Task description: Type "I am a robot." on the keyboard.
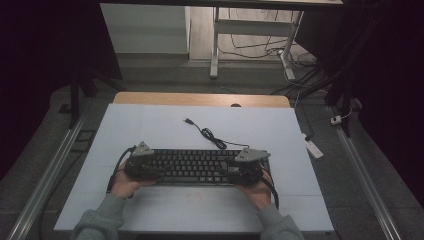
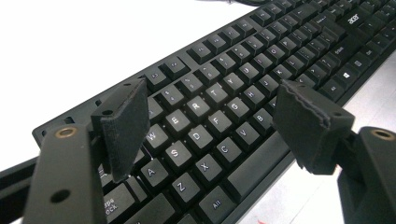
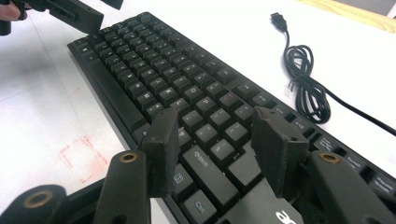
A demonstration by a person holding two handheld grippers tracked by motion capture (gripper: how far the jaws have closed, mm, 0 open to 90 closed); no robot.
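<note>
A black keyboard (image 1: pixel 195 167) lies across the near part of the white tabletop (image 1: pixel 150 125). Its black cable (image 1: pixel 210 135) runs back in a loose coil and ends in a USB plug (image 3: pixel 279 21). My left gripper (image 1: pixel 156 172) hovers over the keyboard's left end. In the left gripper view (image 2: pixel 211 88) its jaws stand wide apart above the letter keys with nothing between the pads (image 2: pixel 126 126). My right gripper (image 1: pixel 234 175) hangs over the right end. In the right gripper view (image 3: pixel 215 114) it is open above the keys and touches nothing.
Faint red marks (image 3: pixel 84 156) sit on the tabletop in front of the keyboard. A wooden edge (image 1: pixel 200 98) borders the far side. On the floor are a power strip (image 1: pixel 314 148) at the right, desk legs (image 1: pixel 215 50) behind and metal rails (image 1: pixel 55 170) along both sides.
</note>
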